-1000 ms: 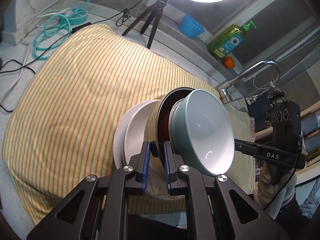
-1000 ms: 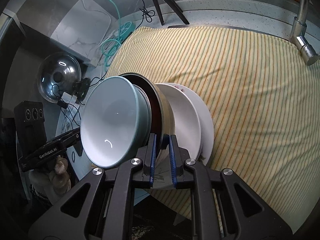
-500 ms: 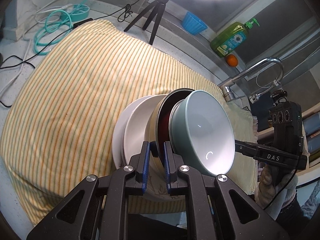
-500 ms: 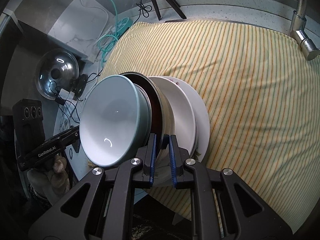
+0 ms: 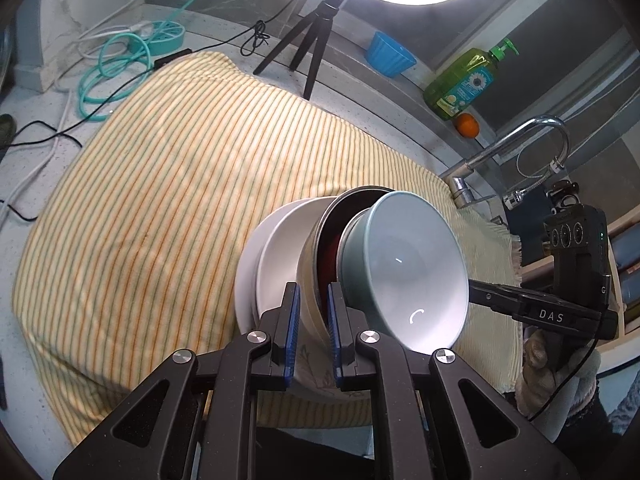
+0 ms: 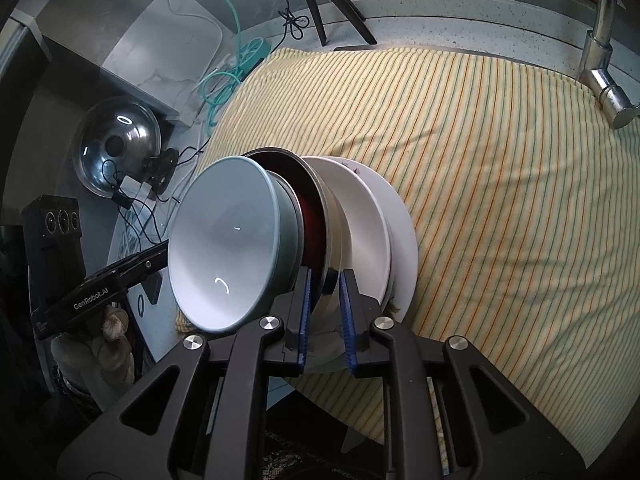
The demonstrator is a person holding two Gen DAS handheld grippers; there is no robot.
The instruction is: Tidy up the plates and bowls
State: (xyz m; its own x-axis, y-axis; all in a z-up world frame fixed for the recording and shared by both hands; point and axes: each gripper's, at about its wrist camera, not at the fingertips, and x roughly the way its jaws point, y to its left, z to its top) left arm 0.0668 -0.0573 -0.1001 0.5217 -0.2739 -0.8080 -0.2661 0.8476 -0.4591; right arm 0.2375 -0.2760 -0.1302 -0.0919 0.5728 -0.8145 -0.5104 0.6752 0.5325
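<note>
The metal bowl's rim (image 5: 310,312) sits pinched between both grippers' fingers (image 6: 304,316).

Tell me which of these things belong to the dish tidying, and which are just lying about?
Job: blue bowl; dark bowl; white plates; left hand-held gripper; right hand-held gripper; both clamp the dark bowl's rim.

Lying about: striped cloth; soap bottle; orange; tap; tripod; pot lid.
</note>
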